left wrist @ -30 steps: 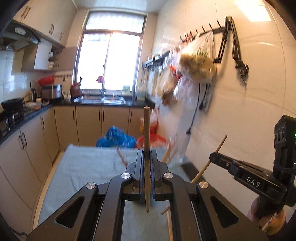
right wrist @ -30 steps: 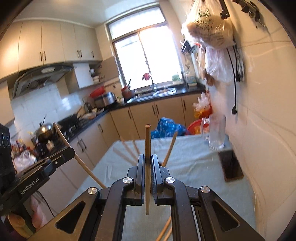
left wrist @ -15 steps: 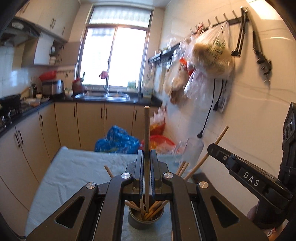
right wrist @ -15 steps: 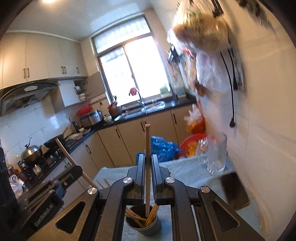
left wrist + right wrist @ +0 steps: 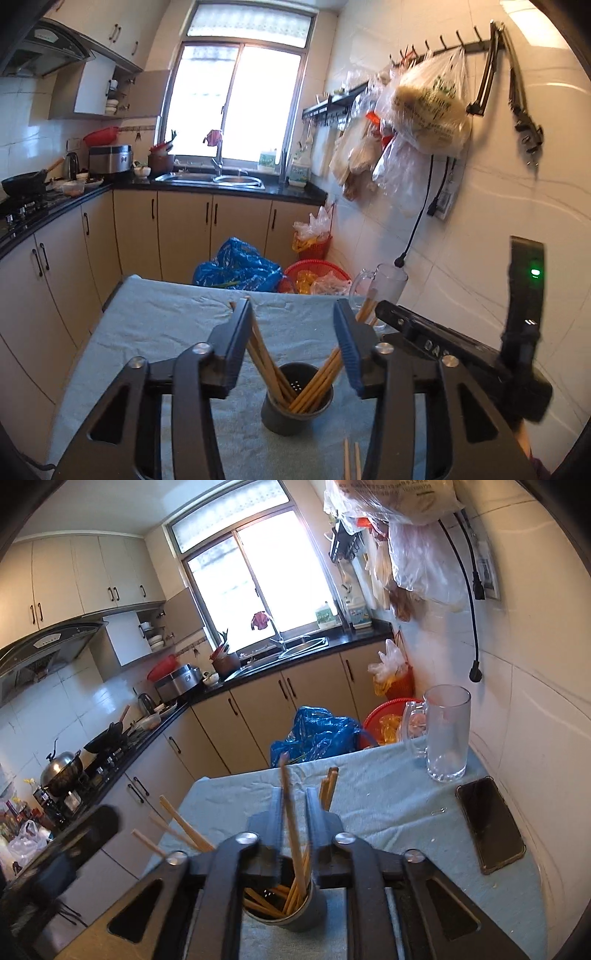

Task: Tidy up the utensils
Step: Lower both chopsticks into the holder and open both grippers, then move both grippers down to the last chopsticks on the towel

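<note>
A dark grey utensil cup [image 5: 297, 404] stands on the blue cloth and holds several wooden chopsticks [image 5: 271, 363]. My left gripper [image 5: 291, 343] is wide open and empty, just above and in front of the cup. In the right wrist view the cup [image 5: 286, 904] sits right under my right gripper [image 5: 293, 801]. Its jaws are slightly apart, and one chopstick [image 5: 291, 827] stands loose between them with its lower end in the cup. Two more chopsticks [image 5: 351, 458] lie on the cloth near me. The right gripper's body [image 5: 443, 347] shows to the right of the cup.
A glass mug [image 5: 445, 734] stands at the table's far right by the tiled wall. A black phone [image 5: 489, 823] lies on the cloth near it. A blue bag [image 5: 317, 734] and red baskets sit on the floor beyond the table. Kitchen counters run along the left.
Both grippers have come down over the cup. The left gripper has opened and its chopstick is now in the cup. The right gripper's jaws have parted and its chopstick has dropped into the cup.
</note>
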Demonstrator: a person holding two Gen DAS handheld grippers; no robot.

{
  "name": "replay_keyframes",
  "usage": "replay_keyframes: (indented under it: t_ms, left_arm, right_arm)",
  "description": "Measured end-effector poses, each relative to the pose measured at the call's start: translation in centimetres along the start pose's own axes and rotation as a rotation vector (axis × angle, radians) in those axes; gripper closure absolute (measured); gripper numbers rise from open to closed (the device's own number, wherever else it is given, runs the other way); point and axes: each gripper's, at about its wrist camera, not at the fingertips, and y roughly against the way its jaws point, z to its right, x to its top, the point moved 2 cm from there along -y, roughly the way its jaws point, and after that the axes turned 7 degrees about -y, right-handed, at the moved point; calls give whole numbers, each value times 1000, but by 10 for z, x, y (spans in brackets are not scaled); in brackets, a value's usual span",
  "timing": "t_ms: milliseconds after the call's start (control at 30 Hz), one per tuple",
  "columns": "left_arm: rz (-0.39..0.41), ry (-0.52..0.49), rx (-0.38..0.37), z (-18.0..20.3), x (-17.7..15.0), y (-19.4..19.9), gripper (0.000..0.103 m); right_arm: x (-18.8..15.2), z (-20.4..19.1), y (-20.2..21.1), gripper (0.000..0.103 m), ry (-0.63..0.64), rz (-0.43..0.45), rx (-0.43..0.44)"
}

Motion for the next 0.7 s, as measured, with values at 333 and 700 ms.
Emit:
replay_keyframes:
  t_ms: [333,700]
  left_arm:
    - [50,3,55,-20,-24,84,41]
    - [-127,53,110,-37,-106,107,38]
  right_arm:
    - [-2,-5,56,53,12,27,-6]
    - [-94,34,87,43,86,-245,-108]
